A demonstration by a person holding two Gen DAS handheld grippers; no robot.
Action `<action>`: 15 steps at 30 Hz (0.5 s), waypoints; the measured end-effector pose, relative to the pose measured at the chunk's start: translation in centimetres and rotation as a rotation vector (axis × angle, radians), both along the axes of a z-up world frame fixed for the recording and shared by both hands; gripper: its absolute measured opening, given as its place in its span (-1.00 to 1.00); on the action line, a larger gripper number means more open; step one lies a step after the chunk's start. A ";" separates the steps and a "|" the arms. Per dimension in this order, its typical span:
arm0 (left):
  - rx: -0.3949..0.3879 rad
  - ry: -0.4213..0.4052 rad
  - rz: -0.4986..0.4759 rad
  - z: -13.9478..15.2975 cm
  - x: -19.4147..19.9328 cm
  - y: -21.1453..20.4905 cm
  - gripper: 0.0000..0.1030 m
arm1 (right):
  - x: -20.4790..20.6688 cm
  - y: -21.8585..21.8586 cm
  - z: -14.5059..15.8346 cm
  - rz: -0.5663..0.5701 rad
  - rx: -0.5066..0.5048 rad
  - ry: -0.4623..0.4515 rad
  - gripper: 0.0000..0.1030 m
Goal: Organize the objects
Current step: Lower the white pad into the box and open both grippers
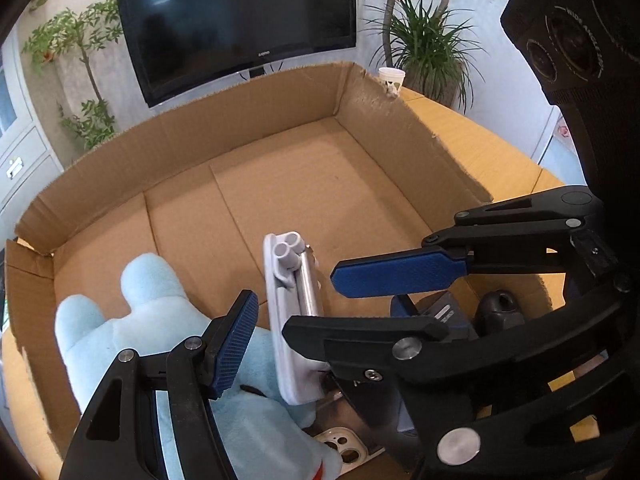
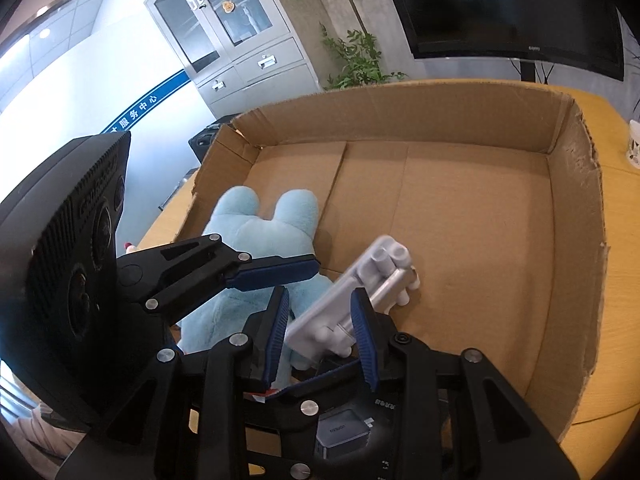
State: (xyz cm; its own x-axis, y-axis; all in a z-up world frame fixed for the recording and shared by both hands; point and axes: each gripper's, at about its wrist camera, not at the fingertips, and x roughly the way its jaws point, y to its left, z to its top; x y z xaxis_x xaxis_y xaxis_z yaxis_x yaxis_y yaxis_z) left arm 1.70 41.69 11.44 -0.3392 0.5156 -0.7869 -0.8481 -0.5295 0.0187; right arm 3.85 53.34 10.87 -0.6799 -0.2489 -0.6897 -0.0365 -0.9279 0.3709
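A large open cardboard box sits on a wooden table. A light blue plush toy lies in its near left part. A white folding stand rests tilted against the plush. My right gripper holds its jaws on either side of the stand's lower end; contact is unclear. It shows in the left wrist view as the arm reaching in from the right. My left gripper is open over the plush, and it shows in the right wrist view.
A dark electronic device and a phone with camera lenses lie at the box's near edge under the grippers. A paper cup stands on the table behind the box. A wall TV, plants and a cabinet stand beyond.
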 end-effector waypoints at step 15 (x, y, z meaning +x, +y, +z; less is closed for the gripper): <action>-0.010 -0.006 0.043 -2.9 -0.1 -1.0 0.39 | 0.5 1.5 -2.6 -0.083 -0.002 -0.064 0.11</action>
State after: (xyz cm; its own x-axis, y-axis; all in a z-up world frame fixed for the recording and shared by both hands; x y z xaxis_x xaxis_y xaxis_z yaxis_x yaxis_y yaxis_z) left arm 1.58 40.67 8.52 -0.3560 0.4924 -0.7942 -0.8248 -0.5651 0.0193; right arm 4.31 54.79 8.26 -0.6527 -0.1948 -0.7321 -0.1370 -0.9201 0.3669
